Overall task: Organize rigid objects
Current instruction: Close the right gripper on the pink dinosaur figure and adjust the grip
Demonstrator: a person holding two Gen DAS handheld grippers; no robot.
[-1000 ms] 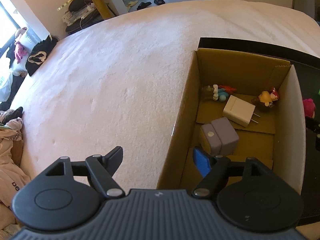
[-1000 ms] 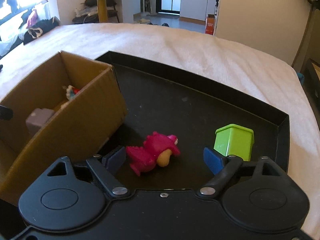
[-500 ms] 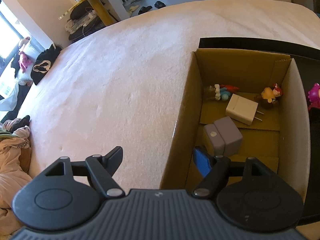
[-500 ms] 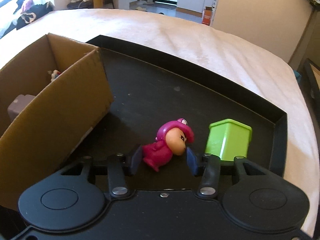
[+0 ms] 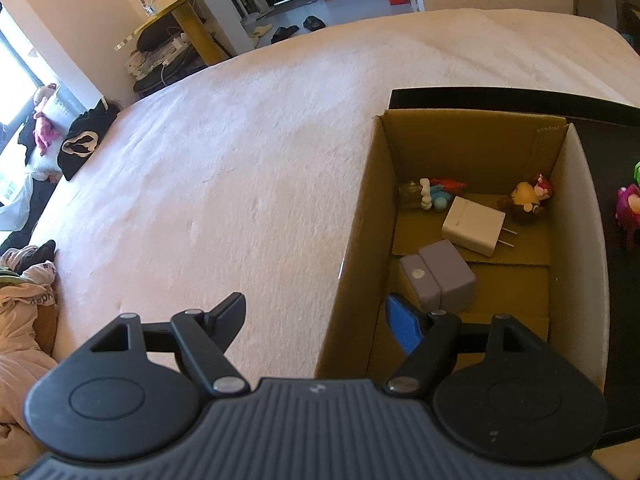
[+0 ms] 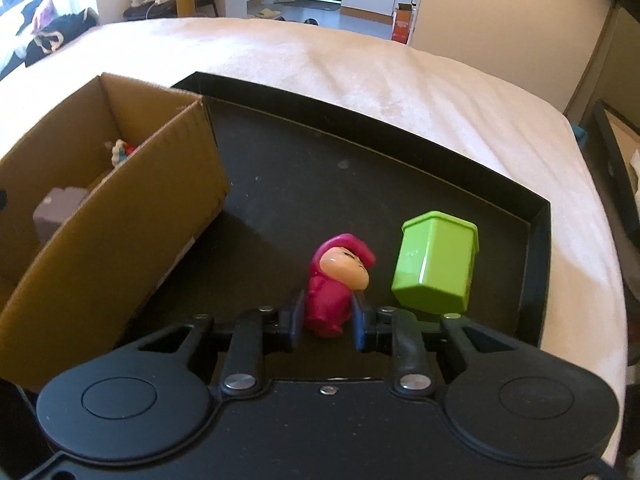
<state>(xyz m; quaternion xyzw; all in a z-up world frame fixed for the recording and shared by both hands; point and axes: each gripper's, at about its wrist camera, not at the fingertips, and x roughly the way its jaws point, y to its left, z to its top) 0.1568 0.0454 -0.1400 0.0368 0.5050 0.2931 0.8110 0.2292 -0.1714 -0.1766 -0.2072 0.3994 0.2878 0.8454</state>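
Observation:
My right gripper (image 6: 326,318) has its jaws closing hard on a pink hooded figurine (image 6: 334,280), the pads pressing both sides of its body, raised slightly over the black tray (image 6: 300,184). Just right of it a lime green cube-shaped container (image 6: 434,260) stands on the tray. The open cardboard box (image 6: 120,232) is on the left. My left gripper (image 5: 320,316) is open and holds nothing. It straddles the box's left wall (image 5: 360,232), with its blue pad inside. The box holds a white charger (image 5: 472,224), a grey-purple block (image 5: 440,276) and two small figurines (image 5: 528,196).
Box and tray rest on a wide cream-covered bed (image 5: 220,180). The tray's raised rim (image 6: 536,272) lies close to the bed's right edge. Clothes (image 5: 24,312) are piled past the left edge, and a yellow table (image 5: 180,12) stands on the floor beyond.
My right gripper went from open around the lying pink figurine to shut on it, and lifted it so it stands more upright. The left gripper stayed in place.

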